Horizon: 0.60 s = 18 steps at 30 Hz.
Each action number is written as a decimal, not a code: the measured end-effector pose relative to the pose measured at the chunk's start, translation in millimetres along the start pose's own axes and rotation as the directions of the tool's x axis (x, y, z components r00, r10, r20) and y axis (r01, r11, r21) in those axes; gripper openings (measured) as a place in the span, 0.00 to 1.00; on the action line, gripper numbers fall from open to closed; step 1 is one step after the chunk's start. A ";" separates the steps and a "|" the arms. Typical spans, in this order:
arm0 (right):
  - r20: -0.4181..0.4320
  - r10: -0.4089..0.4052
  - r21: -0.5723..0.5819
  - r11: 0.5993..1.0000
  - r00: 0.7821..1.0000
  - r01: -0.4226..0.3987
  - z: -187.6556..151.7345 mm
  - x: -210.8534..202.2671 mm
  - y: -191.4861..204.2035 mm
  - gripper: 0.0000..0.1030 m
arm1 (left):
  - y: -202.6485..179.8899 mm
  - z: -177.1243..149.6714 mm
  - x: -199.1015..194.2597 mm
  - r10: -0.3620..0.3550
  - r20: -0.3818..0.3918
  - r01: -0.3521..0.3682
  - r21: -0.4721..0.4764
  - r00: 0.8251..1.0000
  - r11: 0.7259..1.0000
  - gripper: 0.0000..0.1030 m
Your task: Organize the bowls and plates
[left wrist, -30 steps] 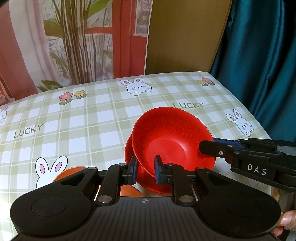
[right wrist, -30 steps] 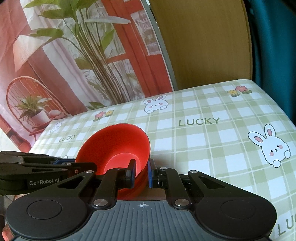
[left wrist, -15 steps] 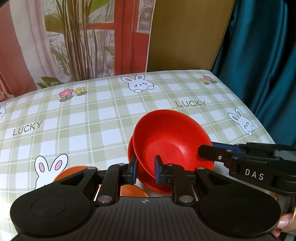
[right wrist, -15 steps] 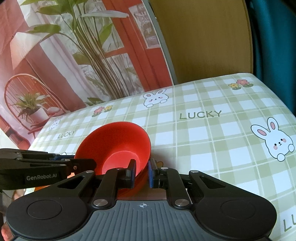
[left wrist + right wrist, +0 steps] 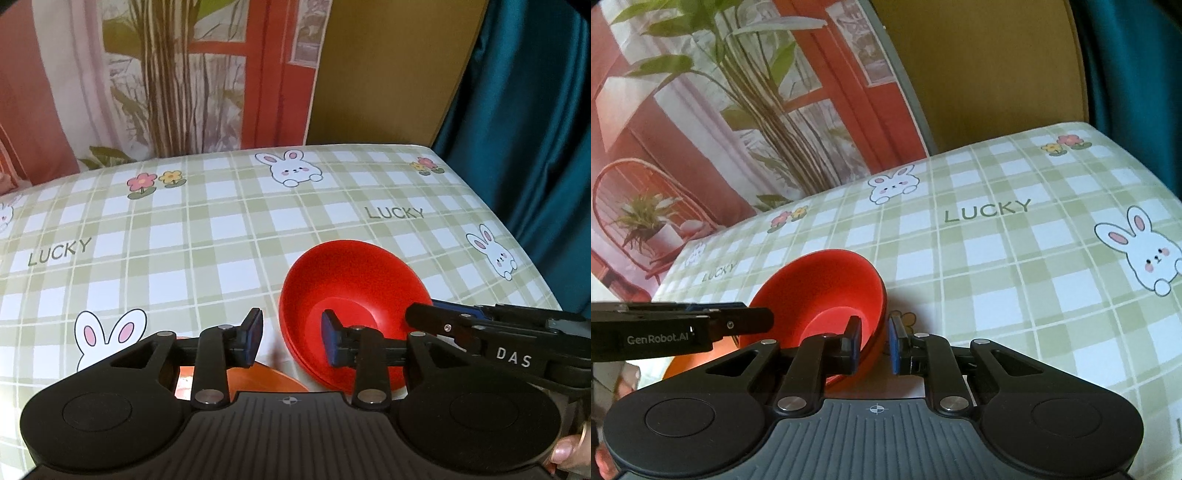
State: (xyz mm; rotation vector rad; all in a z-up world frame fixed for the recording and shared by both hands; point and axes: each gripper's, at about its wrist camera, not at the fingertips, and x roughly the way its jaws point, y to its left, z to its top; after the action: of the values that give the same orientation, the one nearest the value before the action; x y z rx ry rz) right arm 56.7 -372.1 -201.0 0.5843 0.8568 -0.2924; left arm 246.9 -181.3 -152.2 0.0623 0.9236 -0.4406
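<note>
My left gripper (image 5: pixel 291 341) stands wide, one pad inside the nested red bowls (image 5: pixel 351 295) on the checked surface (image 5: pixel 221 229), my right gripper (image 5: pixel 873 341) narrow around their rim, so the stacking step looks nearly done; next I judge both should draw clear.

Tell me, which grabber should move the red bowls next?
Right, probably. The right gripper has its pads close on both sides of the rim of the stacked red plastic bowls, ready to carry them. The left gripper is open wide, gripping nothing.
</note>
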 end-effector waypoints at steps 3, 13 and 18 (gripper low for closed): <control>0.006 0.008 0.038 0.999 1.000 -0.008 -2.4 1.2 -3.0 0.15 | 0.9 -0.3 5.4 -0.004 -0.009 0.004 -0.006 1.000 1.000 0.35; 0.028 0.031 0.135 0.990 0.999 -0.035 -8.2 0.7 -10.6 0.14 | 3.8 -3.6 16.5 -0.046 -0.021 0.045 -0.040 0.999 0.998 0.32; 0.039 0.031 0.177 0.983 0.999 -0.037 -8.8 -2.0 -12.2 0.11 | 5.1 -3.5 14.9 -0.042 -0.010 0.042 -0.068 0.999 0.997 0.16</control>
State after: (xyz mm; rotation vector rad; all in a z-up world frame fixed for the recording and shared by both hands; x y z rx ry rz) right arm 44.3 -376.7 -208.4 0.7574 0.7900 -0.3499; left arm 254.0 -181.0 -166.6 -0.0165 0.9513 -0.4478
